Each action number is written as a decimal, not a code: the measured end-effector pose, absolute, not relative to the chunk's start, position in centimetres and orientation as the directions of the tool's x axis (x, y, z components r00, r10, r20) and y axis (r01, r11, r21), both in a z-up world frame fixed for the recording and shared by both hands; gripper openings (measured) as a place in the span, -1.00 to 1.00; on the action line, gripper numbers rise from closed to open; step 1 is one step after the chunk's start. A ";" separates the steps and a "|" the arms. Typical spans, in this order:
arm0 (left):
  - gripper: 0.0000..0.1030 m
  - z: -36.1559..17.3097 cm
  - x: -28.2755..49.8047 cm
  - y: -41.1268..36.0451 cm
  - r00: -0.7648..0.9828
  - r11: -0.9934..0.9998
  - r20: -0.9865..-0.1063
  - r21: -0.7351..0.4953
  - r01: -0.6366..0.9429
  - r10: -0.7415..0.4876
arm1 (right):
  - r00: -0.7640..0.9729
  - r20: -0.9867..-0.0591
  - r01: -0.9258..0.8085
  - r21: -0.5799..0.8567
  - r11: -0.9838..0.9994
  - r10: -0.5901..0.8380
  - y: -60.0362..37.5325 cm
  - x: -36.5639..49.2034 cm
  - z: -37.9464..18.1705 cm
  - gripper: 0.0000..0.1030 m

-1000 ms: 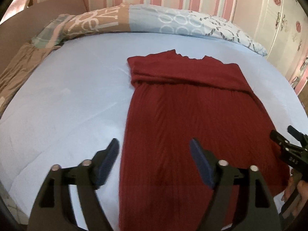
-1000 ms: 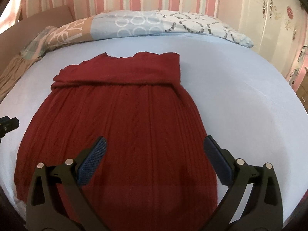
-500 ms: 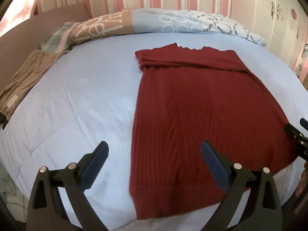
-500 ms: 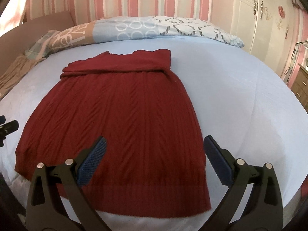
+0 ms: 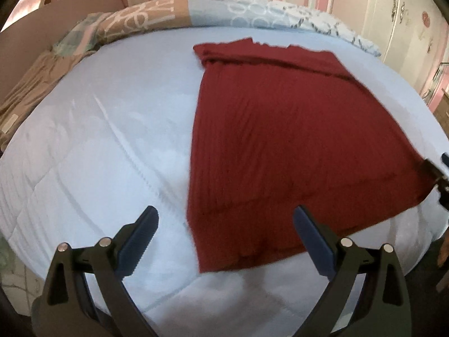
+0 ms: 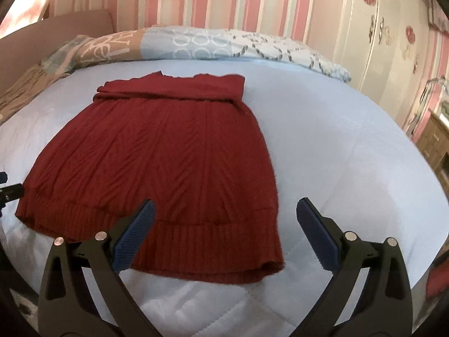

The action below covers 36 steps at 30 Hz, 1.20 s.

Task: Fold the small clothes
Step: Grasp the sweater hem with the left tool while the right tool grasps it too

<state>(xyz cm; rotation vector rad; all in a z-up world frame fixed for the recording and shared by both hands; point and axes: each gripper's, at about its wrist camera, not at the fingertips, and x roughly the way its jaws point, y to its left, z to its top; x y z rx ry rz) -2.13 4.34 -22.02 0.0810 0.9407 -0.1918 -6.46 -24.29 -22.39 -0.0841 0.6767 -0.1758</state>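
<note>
The dark red ribbed knit garment (image 6: 157, 165) lies flat on the pale blue quilted bed (image 6: 336, 151), hem nearest. Left tool (image 5: 224, 238) and right tool (image 6: 224, 233) hover released, empty. Best pinch both near hem corners together, lifting evenly. A patterned pillow (image 6: 224, 42) lies far; nothing obstructs.

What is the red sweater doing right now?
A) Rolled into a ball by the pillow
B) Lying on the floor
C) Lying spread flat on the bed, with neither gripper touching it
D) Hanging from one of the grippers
C: the sweater lies spread flat on the bed, and both the left gripper and the right gripper stand open above its near hem with nothing between their fingers.
</note>
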 end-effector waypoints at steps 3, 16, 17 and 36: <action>0.89 -22.8 -1.6 4.5 0.542 0.975 -0.822 -0.065 0.211 -0.172 | 0.764 -0.615 0.127 -0.155 0.980 -0.197 -24.0 -6.3 -22.7 0.94; -0.18 -25.0 -2.5 1.8 0.510 0.959 -0.847 0.002 0.282 -0.148 | 0.764 -0.611 0.130 -0.169 0.977 -0.207 -23.8 -6.5 -23.3 0.94; -0.43 -24.9 -2.5 1.8 0.516 0.960 -0.844 0.002 0.281 -0.150 | 0.763 -0.612 0.130 -0.173 0.976 -0.210 -23.8 -6.4 -23.3 0.94; -0.75 -23.6 -1.7 2.4 0.587 0.966 -0.797 0.018 0.259 -0.143 | 0.589 -0.762 0.306 -0.099 0.947 -0.270 -28.7 -5.2 -26.9 0.87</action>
